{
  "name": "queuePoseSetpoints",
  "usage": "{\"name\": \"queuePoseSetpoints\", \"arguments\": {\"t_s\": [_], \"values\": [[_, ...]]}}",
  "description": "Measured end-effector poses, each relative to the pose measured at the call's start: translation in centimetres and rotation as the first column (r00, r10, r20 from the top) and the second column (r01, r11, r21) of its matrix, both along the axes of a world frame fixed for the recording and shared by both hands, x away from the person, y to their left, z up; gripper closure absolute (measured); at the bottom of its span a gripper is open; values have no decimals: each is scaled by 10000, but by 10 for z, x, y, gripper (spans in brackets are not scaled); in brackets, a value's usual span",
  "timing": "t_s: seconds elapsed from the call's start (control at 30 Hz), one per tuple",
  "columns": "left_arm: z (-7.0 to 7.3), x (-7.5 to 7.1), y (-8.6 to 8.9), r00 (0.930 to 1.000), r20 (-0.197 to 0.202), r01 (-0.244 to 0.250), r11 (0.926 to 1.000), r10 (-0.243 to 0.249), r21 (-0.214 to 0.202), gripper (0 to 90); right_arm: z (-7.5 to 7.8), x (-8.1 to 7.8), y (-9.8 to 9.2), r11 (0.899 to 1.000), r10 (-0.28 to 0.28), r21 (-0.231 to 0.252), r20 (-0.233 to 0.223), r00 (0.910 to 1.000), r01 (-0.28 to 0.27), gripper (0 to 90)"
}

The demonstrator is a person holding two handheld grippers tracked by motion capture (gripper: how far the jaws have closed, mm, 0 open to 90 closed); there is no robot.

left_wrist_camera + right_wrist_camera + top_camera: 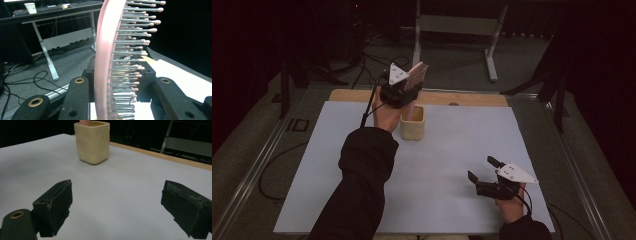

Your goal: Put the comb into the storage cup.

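Over grey tabletop (437,165), left gripper (404,90) clamps a light, rigid pink pin-bristled hairbrush (105,62), handle inside a cream square cup (412,123); right gripper (487,172) gapes wide.

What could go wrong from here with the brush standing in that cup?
The left claw grips the pink hairbrush by its head, handle down in the yellow cup. The cup looks light and nothing steadies it: the right claw sits open, well away, so a sideways pull could tip it. The grip also lies across the bristles, which may bend or let the brush slip.
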State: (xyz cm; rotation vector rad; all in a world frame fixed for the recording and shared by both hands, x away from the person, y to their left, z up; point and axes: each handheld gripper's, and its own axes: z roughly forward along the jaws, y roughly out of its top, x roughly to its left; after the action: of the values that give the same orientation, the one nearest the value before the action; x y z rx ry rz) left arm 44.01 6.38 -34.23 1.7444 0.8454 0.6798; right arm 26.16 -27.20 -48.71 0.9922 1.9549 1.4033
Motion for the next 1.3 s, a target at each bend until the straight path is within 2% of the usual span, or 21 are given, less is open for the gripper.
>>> {"name": "queuePoseSetpoints", "arguments": {"t_s": [1.13, 1.3], "values": [[-13, -1, -8, 9996, -218, 170, 9996, -165, 220, 642, -1, 0, 0, 10000, 50, -19, -41, 10000, -51, 102], [-15, -2, -11, 9996, -205, 208, 9991, -201, 364, 641, -1, 0, 0, 10000, 45, -18, -30, 10000, -46, 102]]}}
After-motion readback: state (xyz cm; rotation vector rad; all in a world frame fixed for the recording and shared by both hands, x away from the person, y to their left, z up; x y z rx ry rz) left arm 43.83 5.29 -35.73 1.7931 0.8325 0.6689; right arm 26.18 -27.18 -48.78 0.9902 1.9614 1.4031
